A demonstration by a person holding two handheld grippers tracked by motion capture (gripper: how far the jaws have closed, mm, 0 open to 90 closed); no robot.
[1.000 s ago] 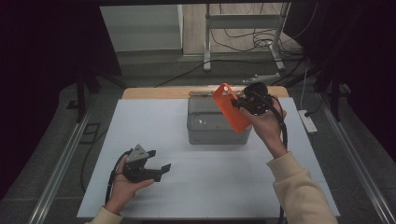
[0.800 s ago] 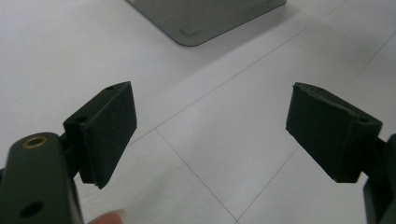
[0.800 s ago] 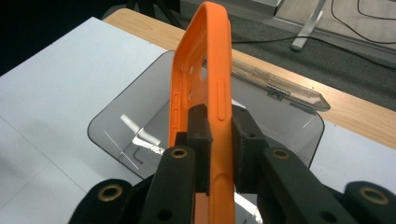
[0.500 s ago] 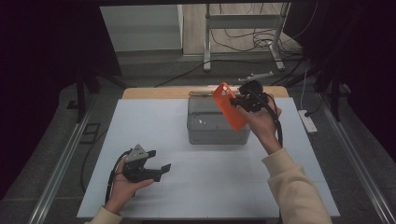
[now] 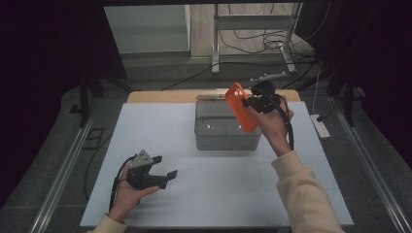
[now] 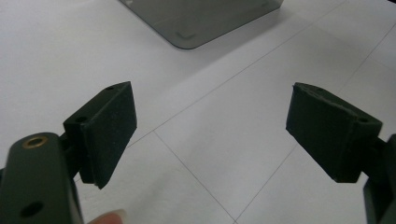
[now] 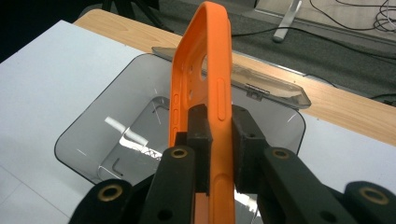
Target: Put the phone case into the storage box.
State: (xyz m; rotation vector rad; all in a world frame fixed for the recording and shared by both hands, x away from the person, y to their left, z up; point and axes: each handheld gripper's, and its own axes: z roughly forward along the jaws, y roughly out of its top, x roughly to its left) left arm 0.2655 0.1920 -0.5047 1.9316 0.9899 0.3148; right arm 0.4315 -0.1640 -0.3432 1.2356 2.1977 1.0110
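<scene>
Your white table (image 5: 145,131) spreads across the whole work area, with a strip of bare wood showing along its far edge. On it, toward the far side and a little right of centre, sits the grey translucent box (image 5: 226,128), open at the top, and its clear lid (image 7: 275,86) lies just behind it on the wood. Above the box's right part you hold the orange phone case (image 5: 241,108) in the air, tilted, one long edge turned toward your right gripper (image 5: 251,102). In the right gripper view that gripper's two black pads are pressed against the case's side rim from either side (the slim button ridge runs up between them), so the case is pinched edge-on and hangs over the box's open interior. Your left gripper (image 5: 165,175) rests low over the near left part of the table, well apart from the box; its jaws stand spread wide, with only bare white table between them and a corner of the box beyond.
</scene>
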